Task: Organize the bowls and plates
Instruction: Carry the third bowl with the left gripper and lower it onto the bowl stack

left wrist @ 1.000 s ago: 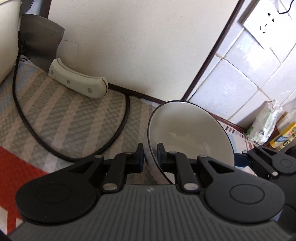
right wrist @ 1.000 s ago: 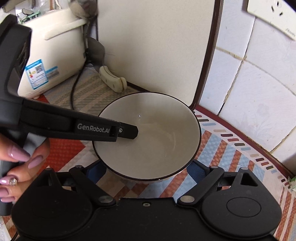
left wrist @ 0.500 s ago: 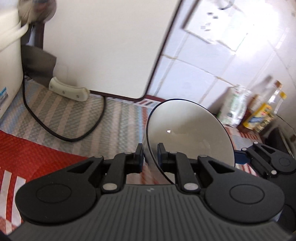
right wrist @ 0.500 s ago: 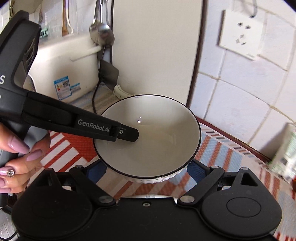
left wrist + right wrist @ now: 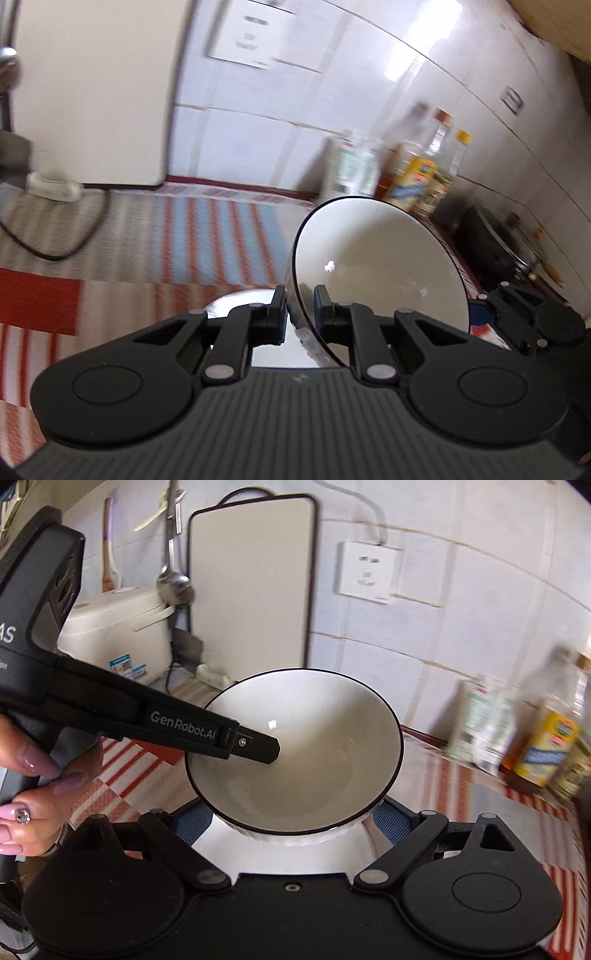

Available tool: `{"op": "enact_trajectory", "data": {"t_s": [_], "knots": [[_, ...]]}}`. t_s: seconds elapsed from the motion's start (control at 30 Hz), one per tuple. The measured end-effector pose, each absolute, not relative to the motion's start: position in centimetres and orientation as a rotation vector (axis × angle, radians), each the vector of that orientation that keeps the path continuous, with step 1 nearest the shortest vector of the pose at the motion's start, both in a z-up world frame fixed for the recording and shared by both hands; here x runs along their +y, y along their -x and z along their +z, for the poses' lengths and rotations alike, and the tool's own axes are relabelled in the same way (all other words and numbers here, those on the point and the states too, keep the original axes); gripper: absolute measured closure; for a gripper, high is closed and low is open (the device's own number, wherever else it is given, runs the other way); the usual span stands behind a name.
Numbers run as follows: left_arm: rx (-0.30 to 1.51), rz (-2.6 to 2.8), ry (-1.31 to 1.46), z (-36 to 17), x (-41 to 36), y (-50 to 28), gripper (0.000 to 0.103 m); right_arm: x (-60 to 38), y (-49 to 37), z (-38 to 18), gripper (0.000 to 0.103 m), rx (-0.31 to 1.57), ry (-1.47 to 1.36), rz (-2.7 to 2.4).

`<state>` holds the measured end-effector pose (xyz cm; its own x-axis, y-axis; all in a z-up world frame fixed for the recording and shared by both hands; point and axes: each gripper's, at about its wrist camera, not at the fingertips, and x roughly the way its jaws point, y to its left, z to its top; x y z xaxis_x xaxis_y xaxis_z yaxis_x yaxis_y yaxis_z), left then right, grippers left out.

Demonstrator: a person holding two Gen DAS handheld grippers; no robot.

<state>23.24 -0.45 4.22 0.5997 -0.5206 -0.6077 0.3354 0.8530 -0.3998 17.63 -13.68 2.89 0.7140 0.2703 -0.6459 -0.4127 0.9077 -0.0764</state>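
A white bowl [image 5: 306, 753] with a dark rim hangs above the striped mat, held from two sides. My left gripper [image 5: 299, 306] is shut on its rim, one finger inside and one outside; in the right wrist view it [image 5: 271, 747] reaches in from the left. My right gripper [image 5: 291, 823] straddles the bowl's lower body, its blue pads [image 5: 194, 819] pressed to both sides. In the left wrist view a right finger [image 5: 517, 314] shows behind the bowl [image 5: 380, 273]. A second white dish [image 5: 280, 860] lies just below; most of it is hidden.
A cutting board [image 5: 251, 583] leans on the tiled wall beside a white rice cooker [image 5: 118, 627] and a hanging ladle [image 5: 175, 587]. Bottles [image 5: 546, 738] stand at the right, with a black pot [image 5: 491, 243] beyond. A cable [image 5: 55, 254] lies on the mat.
Both grippers have carried the bowl up and to the right, away from the cutting board. The bottles and pot have come into view, and a white dish now shows under the bowl.
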Motion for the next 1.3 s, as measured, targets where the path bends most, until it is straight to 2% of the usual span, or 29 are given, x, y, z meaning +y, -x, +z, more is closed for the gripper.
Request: {"op": "enact_trajectory", "data": {"t_s": [0.23, 0.6, 0.97, 1.3], "knots": [[0.821, -0.601, 0.229, 4.3, -6.9, -21.9, 0.090, -20.3, -13.9, 2.9, 0.007, 0.670, 0.179, 0.293], [0.895, -0.661, 0.189, 2.8, -14.7, -22.2, 0.090, -27.6, -12.6, 1.0, 0.007, 0.689, 0.091, 0.209], [0.929, -0.637, 0.175, 0.5, -17.4, -23.0, 0.090, -31.0, -13.8, -1.8, 0.007, 0.733, 0.026, 0.236], [0.952, -0.608, 0.171, -0.5, -17.9, -23.5, 0.088, -30.4, -13.6, -2.7, 0.006, 0.693, 0.115, 0.199]]}}
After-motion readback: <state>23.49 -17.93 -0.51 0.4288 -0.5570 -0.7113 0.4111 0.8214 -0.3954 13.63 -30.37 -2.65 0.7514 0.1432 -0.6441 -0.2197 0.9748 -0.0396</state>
